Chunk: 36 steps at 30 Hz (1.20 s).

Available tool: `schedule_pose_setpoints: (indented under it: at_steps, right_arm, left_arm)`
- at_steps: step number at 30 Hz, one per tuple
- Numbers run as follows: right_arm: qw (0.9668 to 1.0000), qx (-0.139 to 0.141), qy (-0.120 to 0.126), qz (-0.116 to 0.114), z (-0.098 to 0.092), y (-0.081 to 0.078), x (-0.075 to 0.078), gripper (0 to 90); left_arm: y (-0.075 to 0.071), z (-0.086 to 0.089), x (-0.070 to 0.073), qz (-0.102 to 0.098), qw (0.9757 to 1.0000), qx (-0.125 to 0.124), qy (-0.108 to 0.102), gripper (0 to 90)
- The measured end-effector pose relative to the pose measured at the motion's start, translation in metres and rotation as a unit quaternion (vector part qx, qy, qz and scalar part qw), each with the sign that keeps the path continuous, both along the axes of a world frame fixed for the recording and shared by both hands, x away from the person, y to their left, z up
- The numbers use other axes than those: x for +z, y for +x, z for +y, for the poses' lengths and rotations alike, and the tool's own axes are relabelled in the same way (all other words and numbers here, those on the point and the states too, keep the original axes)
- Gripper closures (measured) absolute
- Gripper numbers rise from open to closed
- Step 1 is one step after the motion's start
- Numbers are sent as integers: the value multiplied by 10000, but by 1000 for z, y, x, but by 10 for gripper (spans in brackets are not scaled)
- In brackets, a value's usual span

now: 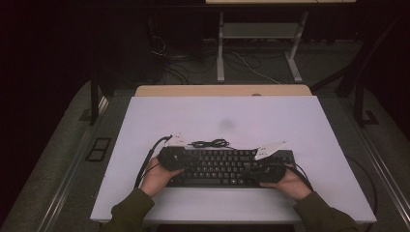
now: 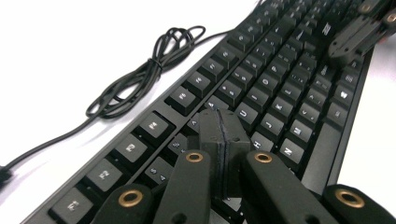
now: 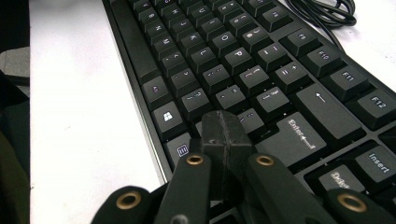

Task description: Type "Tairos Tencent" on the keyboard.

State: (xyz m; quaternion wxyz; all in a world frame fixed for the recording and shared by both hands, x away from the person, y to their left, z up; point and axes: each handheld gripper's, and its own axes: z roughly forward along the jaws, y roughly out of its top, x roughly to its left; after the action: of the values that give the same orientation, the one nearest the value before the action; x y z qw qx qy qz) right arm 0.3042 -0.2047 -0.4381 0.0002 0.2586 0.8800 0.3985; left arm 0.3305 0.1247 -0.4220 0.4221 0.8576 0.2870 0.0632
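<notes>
Dim high view, dark surroundings, gripper views overexposed white, soft distant keys

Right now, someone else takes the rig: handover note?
Left tongs: shut, nothing between them, tips over the keyboard's left half, above the letter keys.
Right tongs: shut, empty, tips over the right end of the keyboard near the Enter key.
Keyboard lies flat near the front edge of the white table; its coiled cable sits just behind it.
Done: both tongs in place over the keys. Left: pressing keys, apparently; no keypress is evident yet.
</notes>
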Motion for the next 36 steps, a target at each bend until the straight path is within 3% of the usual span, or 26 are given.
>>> schedule_pose_setpoints:
  at_steps: [7, 14, 24, 30, 36]
  right_arm:
    - [10000, -1, 10, 4, 0, 0, 0, 892]
    - [10000, 1, 2, -1, 0, 0, 0, 892]
    - [9997, -5, 246, -44, -1, 1, 7, 870]
    - [9992, -87, 386, -90, -2, 3, 12, 779]
    - [9983, -201, 510, -200, -2, 7, 17, 584]
  left_arm:
    - [-1, 4, 3, 28, 9999, 35, -107, 834]
    - [-3, 6, 4, -15, 9997, 83, -235, 610]
    - [-6, 8, 3, -26, 9995, 41, -302, 477]
    - [-7, 11, 3, -51, 9995, 66, -320, 429]
    - [-9, 13, 3, -58, 9996, 70, -279, 383]
